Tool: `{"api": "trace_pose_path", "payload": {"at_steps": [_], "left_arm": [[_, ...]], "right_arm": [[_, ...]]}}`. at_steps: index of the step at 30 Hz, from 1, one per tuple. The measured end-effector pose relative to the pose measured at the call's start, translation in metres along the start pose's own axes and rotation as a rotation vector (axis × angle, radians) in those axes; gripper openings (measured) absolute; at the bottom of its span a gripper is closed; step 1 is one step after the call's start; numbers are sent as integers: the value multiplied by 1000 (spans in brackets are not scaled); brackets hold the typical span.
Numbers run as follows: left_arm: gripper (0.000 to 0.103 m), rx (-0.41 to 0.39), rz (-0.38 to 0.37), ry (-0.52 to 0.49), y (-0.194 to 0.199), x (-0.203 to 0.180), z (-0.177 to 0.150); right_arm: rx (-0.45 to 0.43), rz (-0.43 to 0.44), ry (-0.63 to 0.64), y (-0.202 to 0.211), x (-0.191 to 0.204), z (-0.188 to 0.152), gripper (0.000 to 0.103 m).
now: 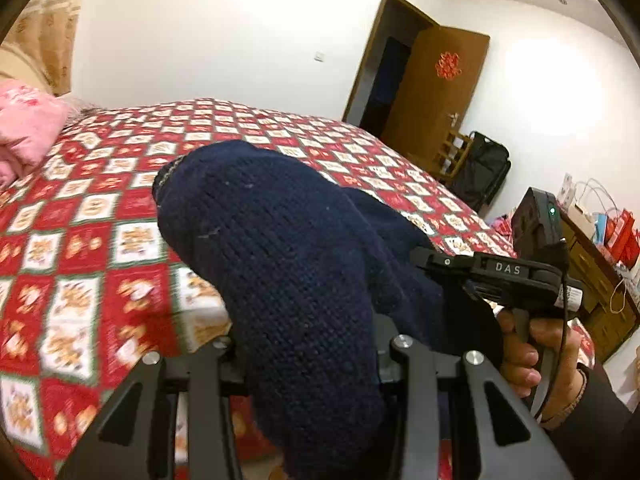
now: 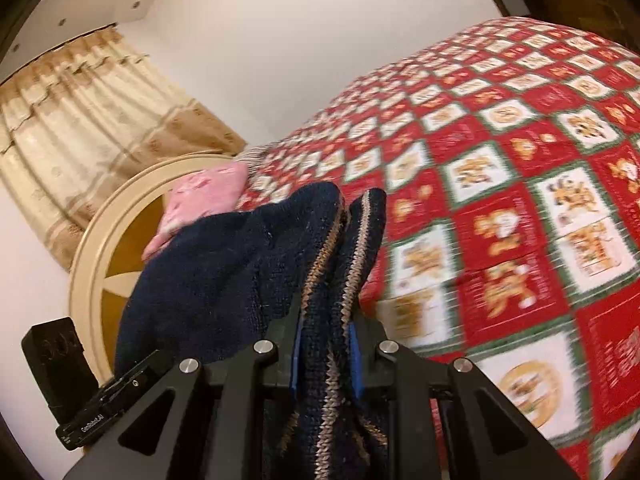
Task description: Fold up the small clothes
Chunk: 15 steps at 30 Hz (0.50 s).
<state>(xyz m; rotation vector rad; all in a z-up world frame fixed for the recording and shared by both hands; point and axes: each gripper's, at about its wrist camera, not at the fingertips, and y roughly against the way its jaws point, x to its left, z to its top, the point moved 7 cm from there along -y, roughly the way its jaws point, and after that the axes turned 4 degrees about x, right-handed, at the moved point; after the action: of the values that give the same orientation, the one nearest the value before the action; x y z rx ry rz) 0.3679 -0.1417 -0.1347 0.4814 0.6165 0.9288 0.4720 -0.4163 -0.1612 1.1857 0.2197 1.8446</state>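
A navy knit garment [image 1: 288,264] hangs in the air over the bed, bunched between my two grippers. In the left wrist view it covers my left gripper [image 1: 308,344], whose jaws are shut on a thick fold; the fingertips are hidden by the cloth. My right gripper [image 1: 424,258], held by a hand [image 1: 532,344], grips the same garment at the right. In the right wrist view the right gripper [image 2: 326,344] pinches the tan-striped hem [image 2: 340,248] between its blue pads [image 2: 295,356]. The left gripper [image 2: 152,360] shows at the lower left against the navy cloth [image 2: 208,272].
A bed with a red, white and green checked quilt [image 1: 100,240] lies below. A pink pillow [image 2: 204,200] rests by the round headboard [image 2: 104,260]. A brown door [image 1: 432,92], a black bag [image 1: 480,172] and a cluttered wooden desk [image 1: 592,272] stand at the right.
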Motion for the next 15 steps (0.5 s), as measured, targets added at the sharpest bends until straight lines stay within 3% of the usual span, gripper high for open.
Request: {"api": "trace_pose_path", "payload": {"at_steps": [15], "left_arm": [[40, -110, 160, 85, 120, 68, -48]], "right_arm": [[90, 162, 138, -37, 149, -72, 19]]}}
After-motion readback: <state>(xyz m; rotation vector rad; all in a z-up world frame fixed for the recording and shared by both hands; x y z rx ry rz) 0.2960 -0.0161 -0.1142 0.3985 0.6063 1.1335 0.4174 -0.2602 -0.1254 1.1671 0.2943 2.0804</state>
